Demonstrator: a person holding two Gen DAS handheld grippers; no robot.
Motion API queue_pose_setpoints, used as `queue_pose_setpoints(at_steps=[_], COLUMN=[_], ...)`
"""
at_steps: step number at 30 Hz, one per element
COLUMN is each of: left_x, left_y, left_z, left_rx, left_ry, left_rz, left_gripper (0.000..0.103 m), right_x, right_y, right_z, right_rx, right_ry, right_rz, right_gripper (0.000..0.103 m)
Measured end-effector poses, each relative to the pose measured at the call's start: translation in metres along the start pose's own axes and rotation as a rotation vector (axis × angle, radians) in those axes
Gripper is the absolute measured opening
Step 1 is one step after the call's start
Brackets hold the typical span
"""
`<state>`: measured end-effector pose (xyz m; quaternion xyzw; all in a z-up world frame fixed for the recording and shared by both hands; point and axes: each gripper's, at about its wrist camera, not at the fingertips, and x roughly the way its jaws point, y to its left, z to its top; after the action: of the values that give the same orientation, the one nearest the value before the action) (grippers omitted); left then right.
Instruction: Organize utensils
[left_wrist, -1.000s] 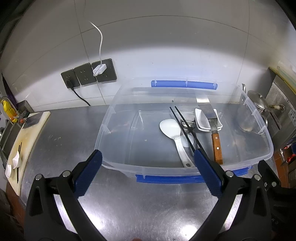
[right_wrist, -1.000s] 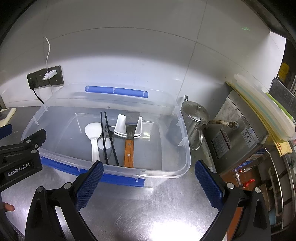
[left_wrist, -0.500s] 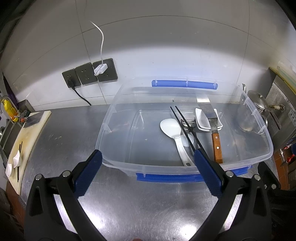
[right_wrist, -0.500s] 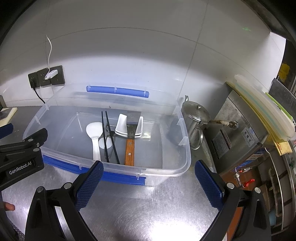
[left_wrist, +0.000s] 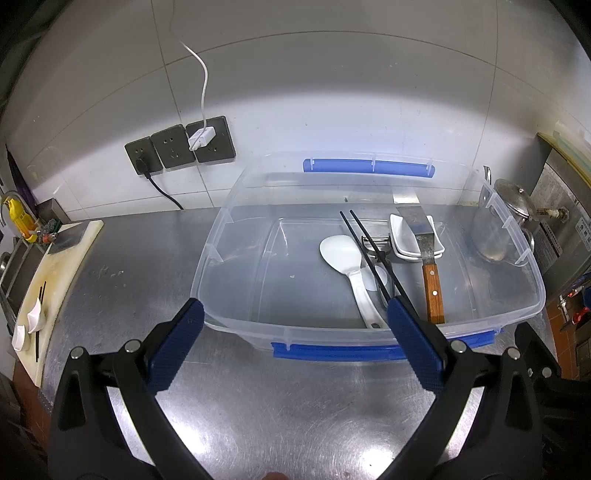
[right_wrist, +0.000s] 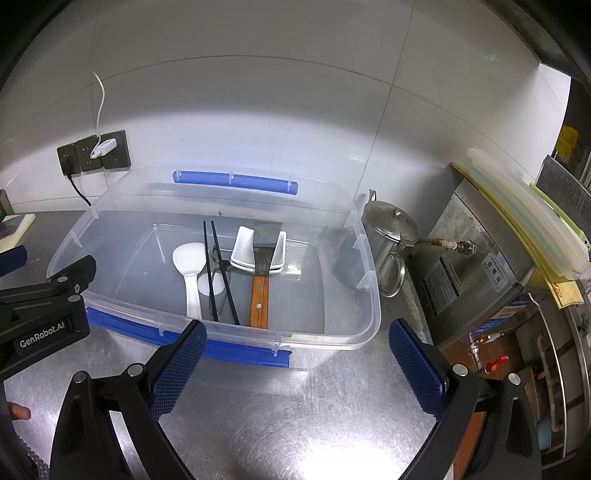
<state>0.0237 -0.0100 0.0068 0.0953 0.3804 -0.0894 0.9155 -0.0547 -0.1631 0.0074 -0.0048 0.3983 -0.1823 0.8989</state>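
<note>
A clear plastic bin (left_wrist: 236, 295) (right_wrist: 362, 317) with blue latches stands on the steel counter. In it lie a white rice paddle (left_wrist: 341, 254) (right_wrist: 189, 258), black chopsticks (left_wrist: 369, 251) (right_wrist: 221, 266), a wood-handled spatula (left_wrist: 430, 280) (right_wrist: 260, 291), stacked white dishes (left_wrist: 400, 236) (right_wrist: 243, 251) and a small white spoon (left_wrist: 373, 282) (right_wrist: 205, 286). My left gripper (left_wrist: 291, 343) is open and empty in front of the bin. My right gripper (right_wrist: 297, 363) is open and empty at the bin's front right.
A cutting board (left_wrist: 55, 266) at far left holds white spoons (left_wrist: 31, 319) and a black chopstick. Wall sockets (left_wrist: 181, 149) with a cable sit behind. A steel pot (right_wrist: 388, 236) and a metal appliance (right_wrist: 476, 266) stand right of the bin.
Both grippers have shifted very slightly; the view has drifted a little. Nothing in the bin has moved.
</note>
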Motion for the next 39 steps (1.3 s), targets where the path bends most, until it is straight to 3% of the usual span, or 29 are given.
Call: queue_pose_setpoints(at_steps=[39], left_x=[0.012], left_y=[0.002], left_z=[0.005], left_rx=[-0.018], left_ry=[0.013], left_rz=[-0.001], left_gripper=[0.095], right_x=[0.007], right_y=[0.000], right_z=[0.001], right_rx=[-0.001], right_ry=[0.003], right_rz=[-0.001], right_gripper=[0.098])
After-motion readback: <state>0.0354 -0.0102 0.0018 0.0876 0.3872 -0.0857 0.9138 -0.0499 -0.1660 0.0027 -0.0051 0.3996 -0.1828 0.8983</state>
